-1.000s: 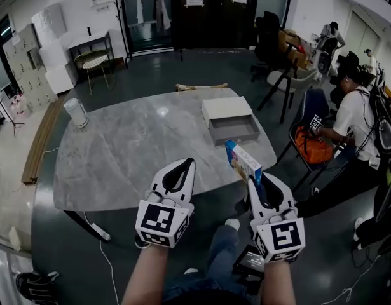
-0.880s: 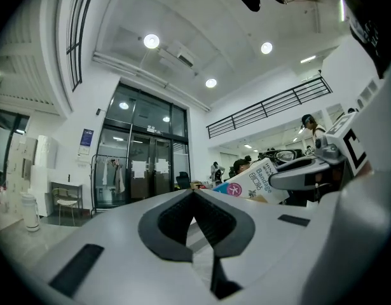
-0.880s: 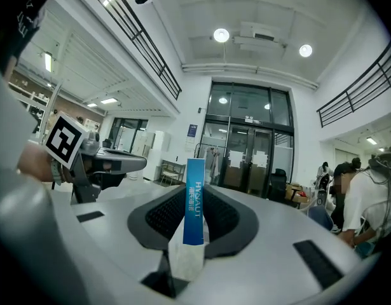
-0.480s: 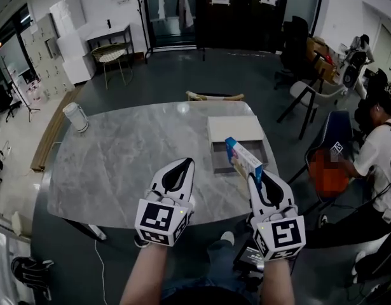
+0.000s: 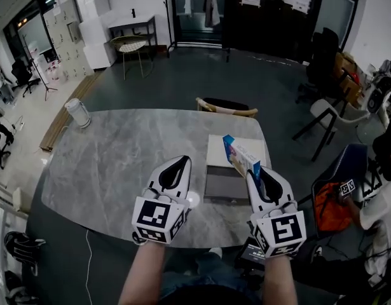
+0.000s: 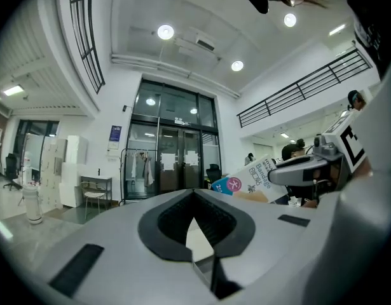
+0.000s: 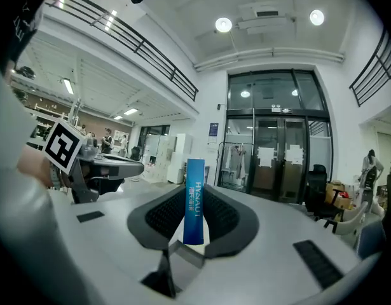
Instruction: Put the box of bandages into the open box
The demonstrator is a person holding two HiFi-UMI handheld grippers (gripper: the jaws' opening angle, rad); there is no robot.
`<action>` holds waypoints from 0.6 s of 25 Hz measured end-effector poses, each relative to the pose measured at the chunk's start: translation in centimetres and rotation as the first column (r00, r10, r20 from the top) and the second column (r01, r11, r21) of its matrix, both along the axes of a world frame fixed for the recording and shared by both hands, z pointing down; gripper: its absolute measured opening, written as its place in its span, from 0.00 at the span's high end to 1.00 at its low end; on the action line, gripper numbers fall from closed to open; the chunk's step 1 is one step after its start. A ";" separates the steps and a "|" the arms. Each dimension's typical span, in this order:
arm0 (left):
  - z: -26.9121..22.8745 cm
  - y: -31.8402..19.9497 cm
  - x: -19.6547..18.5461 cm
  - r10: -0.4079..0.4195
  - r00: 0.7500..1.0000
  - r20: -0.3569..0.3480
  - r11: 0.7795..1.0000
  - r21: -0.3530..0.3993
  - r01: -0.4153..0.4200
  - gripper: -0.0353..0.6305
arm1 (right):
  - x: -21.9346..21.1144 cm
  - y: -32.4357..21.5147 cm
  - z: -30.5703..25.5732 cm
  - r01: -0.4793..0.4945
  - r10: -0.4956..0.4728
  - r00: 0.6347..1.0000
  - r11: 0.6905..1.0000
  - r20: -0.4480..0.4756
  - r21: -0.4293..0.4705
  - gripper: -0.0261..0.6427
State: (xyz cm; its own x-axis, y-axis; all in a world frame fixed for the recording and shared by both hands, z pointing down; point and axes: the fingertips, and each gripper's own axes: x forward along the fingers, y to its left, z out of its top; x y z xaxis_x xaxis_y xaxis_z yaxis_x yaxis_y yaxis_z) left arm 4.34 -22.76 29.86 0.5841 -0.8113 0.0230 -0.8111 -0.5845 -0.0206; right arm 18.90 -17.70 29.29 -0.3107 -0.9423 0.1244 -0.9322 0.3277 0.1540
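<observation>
Grey-veined marble table, oval, with the open box near its right end. The white sleeve sat on the far side, and the dark grey tray was pulled out toward the person, with nothing showing inside.

Box of bandages: off the table, pinched at its near end between the pads of the right gripper. It stood on its narrow edge, broad faces against the pads. Its long axis ran forward out of the jaws, away from the person. In the head view it lay across the white sleeve, with the tray just below and to the left of it in the picture. Its height above the tray could not be judged.

Judgement: the coming move turned on that offset — the box of bandages needed to come back and a little left over the tray, then down, probably turned flat to fit.

Left gripper: fingers pressed together at the tips, nothing between them, over bare marble left of the tray. The right gripper was plainly the nearer one.

Writing: "HYNAUT" in white up the blue spine, read in the right gripper view. "Bandage" on the white face, read in the left gripper view, beside a round pink mark — smaller print unreadable.
</observation>
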 end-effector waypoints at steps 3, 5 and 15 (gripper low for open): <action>0.9 -1.2 0.7 -0.046 0.999 -0.001 0.999 -0.013 0.046 0.93 | 0.9 -1.8 1.0 0.039 -0.039 0.999 0.999 0.011 -0.028 0.81; 1.7 -1.5 1.2 -0.066 0.998 0.005 0.997 -0.029 0.066 0.93 | 1.3 -2.5 1.9 0.066 -0.065 0.998 0.997 0.021 -0.050 0.81; 4.0 -1.6 0.0 -0.164 0.985 0.046 0.980 -0.104 0.168 0.93 | 1.7 -4.6 4.3 0.132 -0.122 0.989 0.983 0.088 -0.126 0.81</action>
State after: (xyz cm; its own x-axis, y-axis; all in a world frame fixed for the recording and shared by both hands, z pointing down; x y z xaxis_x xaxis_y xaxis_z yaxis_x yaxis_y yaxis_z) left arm 4.35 -24.35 33.86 0.4386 -0.8887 0.1335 -0.8969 -0.4422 0.0032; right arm 20.59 -22.33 33.56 -0.4408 -0.8716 0.2143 -0.8892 0.4567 0.0286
